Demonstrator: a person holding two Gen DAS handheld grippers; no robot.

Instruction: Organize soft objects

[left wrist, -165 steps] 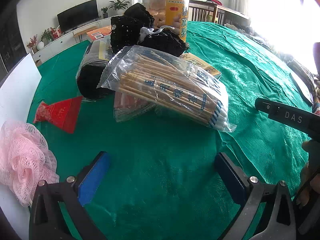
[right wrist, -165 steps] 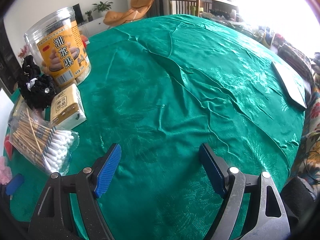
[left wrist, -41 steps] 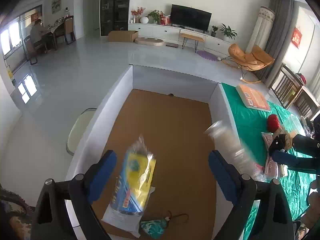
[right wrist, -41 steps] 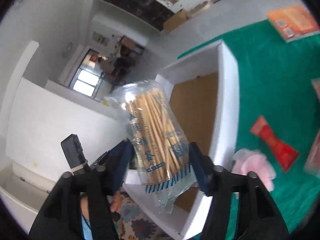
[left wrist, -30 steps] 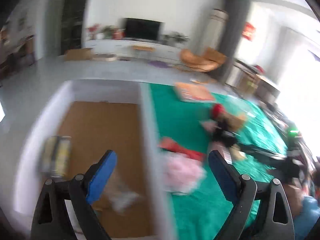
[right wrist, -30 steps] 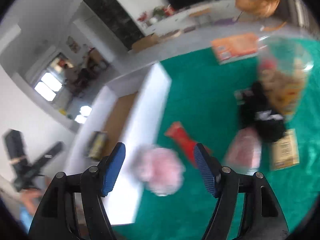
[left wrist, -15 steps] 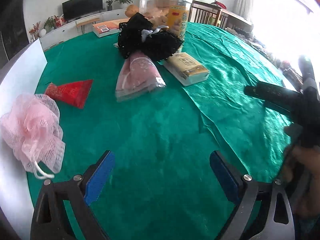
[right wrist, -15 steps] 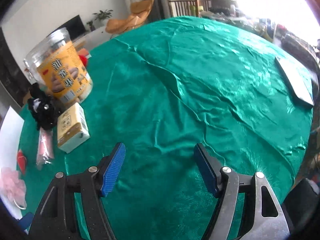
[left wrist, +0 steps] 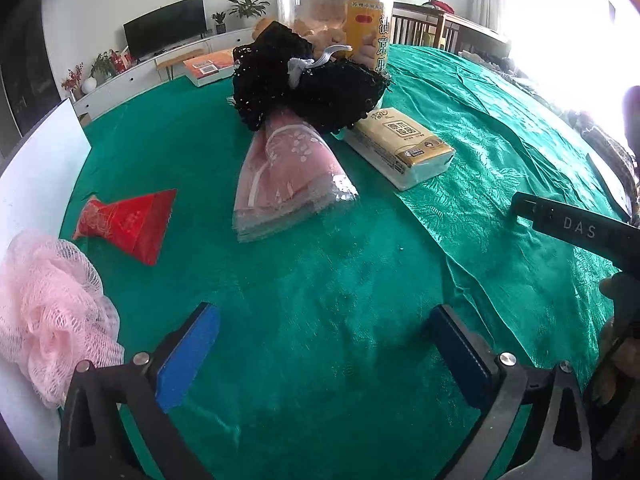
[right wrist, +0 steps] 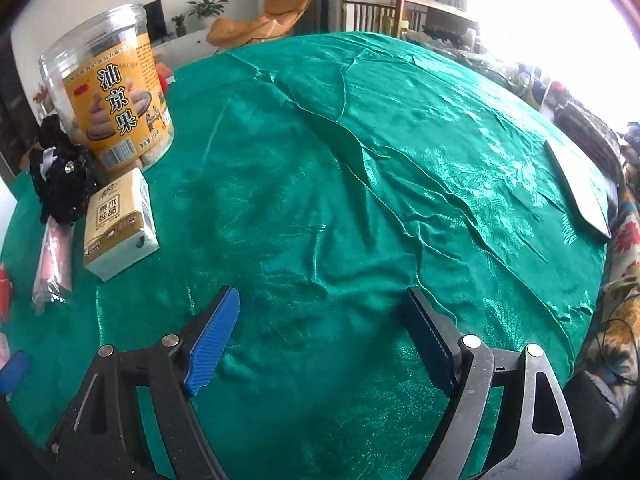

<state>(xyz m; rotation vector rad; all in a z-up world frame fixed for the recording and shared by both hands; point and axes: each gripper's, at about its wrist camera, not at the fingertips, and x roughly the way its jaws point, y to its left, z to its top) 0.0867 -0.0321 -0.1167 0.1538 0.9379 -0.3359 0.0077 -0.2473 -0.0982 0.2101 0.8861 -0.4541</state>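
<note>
Both grippers, left gripper (left wrist: 324, 344) and right gripper (right wrist: 320, 336), are hovering wide apart and empty, jaws just opened, while the pink mesh bath pouf (left wrist: 48, 316) at nine o'clock is risking snagging.

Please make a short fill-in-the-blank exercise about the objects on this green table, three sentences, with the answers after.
1. The tissue pack lies on a ____ tablecloth.
2. The black mesh bundle rests against a clear ____ with a yellow label.
3. Both the left gripper and the right gripper have their jaws ____, with nothing between them.

Answers: green; jar; open
</note>
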